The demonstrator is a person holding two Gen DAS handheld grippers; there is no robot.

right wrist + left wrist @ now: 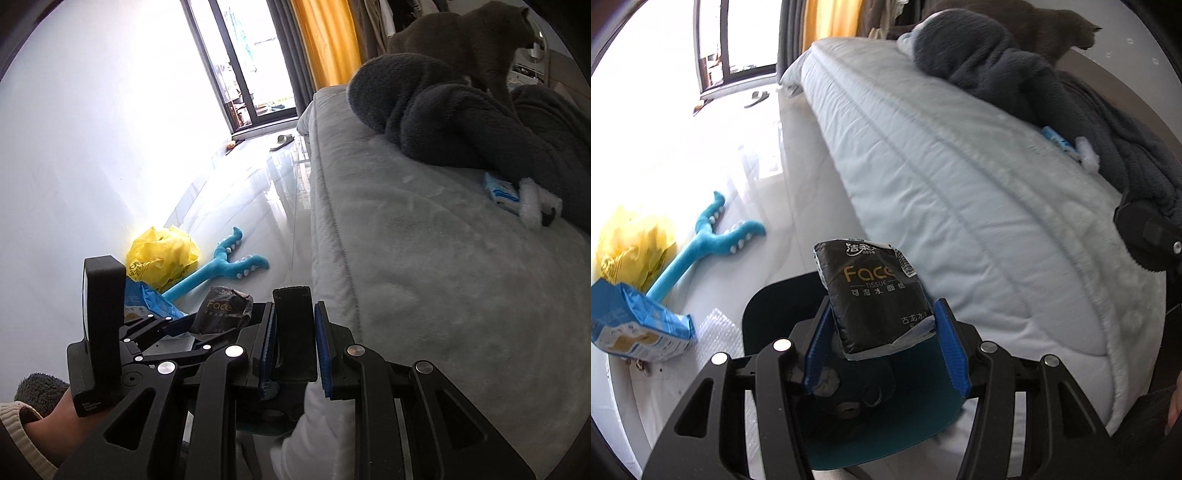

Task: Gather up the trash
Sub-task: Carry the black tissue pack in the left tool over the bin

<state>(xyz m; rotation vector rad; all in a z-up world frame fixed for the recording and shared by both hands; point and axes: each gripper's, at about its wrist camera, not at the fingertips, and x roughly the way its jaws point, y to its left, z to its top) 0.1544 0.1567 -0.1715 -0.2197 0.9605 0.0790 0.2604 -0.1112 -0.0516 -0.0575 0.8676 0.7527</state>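
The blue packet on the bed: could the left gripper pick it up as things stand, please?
Probably not: the left gripper already has its jaws closed on the black tissue pack, and the blue packet lies far up the bed.

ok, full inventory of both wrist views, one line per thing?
tissue pack: 1, black, gripped between the left gripper's fingers, above the bin
bin: 1, dark teal, on the floor under the left gripper
black strip: 1, black, clamped in the right gripper; possibly the bin's handle, cannot tell
plastic bag: 1, yellow, floor by the wall
snack bag: 1, blue and white, floor, beside the yellow bag
plush toy: 1, blue, forked, floor
bed: 1, white cover, right of the floor strip
blanket: 1, dark grey, on the bed
blue packet: 1, on the bed by the blanket
cat: 1, grey, on the bed
slipper: 1, by the glass door
left gripper: 1, black, blue fingers
right gripper: 1, black, blue fingers
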